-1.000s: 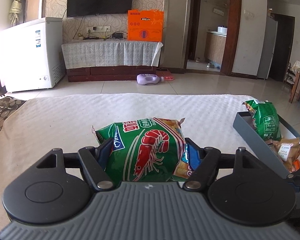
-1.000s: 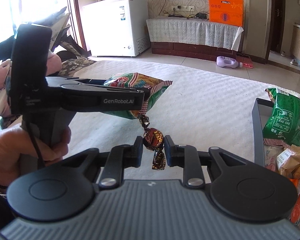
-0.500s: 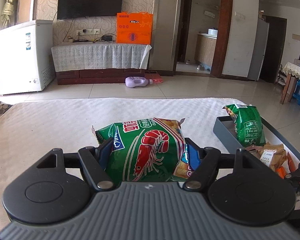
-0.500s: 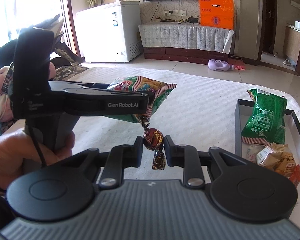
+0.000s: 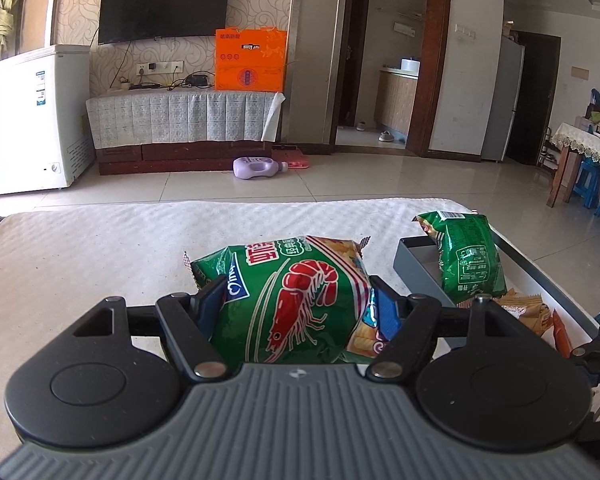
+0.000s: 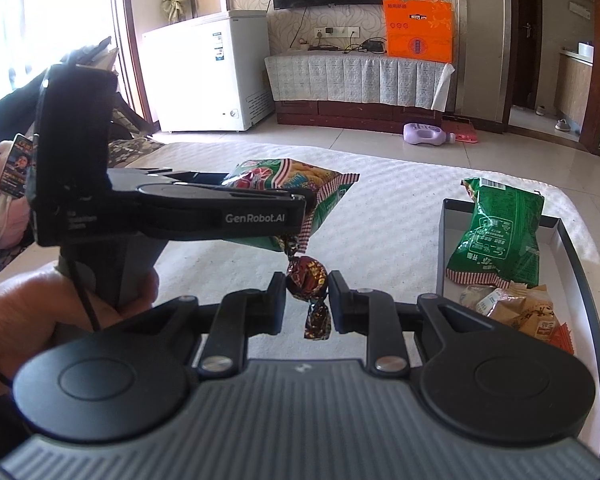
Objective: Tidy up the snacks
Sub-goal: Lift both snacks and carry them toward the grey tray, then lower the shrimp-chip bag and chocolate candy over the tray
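Gripping a shrimp-chip bag [image 5: 296, 300] and candy [image 6: 306, 276], both claws hover over white-clothed table [image 5: 100, 248].

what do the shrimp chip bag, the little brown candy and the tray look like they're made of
Shrimp chip bag: glossy printed plastic film, going by its sheen, creases and crimped zigzag ends.
Brown candy: shiny twist wrapper, probably foil or metallised film; it glints and is twisted at both ends.
Tray: dark grey outside, pale inside, matte, with thin straight walls; it could be cardboard or plastic.
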`<state>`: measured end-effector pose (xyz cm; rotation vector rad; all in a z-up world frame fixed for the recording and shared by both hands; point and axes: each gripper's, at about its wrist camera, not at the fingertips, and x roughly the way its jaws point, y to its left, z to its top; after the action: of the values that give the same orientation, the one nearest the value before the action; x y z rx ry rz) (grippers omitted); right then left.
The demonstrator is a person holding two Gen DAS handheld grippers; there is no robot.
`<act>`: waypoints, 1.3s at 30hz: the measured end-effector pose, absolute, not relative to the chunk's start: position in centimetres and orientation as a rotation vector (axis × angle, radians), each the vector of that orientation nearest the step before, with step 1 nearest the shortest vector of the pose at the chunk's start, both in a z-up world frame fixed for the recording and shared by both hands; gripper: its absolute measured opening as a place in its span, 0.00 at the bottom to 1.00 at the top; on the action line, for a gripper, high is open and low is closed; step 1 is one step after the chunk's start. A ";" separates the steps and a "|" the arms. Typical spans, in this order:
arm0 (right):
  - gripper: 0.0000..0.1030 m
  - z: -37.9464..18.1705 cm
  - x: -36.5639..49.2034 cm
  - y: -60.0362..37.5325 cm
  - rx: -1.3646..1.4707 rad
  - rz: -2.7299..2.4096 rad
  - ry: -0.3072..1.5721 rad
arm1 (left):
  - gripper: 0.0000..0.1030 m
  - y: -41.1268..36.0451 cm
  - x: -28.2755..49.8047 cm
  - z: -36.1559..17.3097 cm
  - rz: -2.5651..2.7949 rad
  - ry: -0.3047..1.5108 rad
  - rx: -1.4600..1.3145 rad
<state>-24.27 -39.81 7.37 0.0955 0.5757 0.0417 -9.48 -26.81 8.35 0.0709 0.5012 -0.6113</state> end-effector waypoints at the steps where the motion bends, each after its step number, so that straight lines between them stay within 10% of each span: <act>1: 0.25 7.4 -24.3 -39.9 0.095 0.039 0.576 | 0.75 -26.9 -9.5 8.4 -0.612 0.501 0.069; 39: 0.25 7.8 -27.8 -43.9 0.125 -0.061 0.567 | 0.75 -31.0 -10.3 8.1 -0.685 0.507 0.055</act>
<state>-27.76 -43.90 7.83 0.1248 0.5668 -0.0605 -10.34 -31.01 8.14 0.0545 0.5069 -0.6849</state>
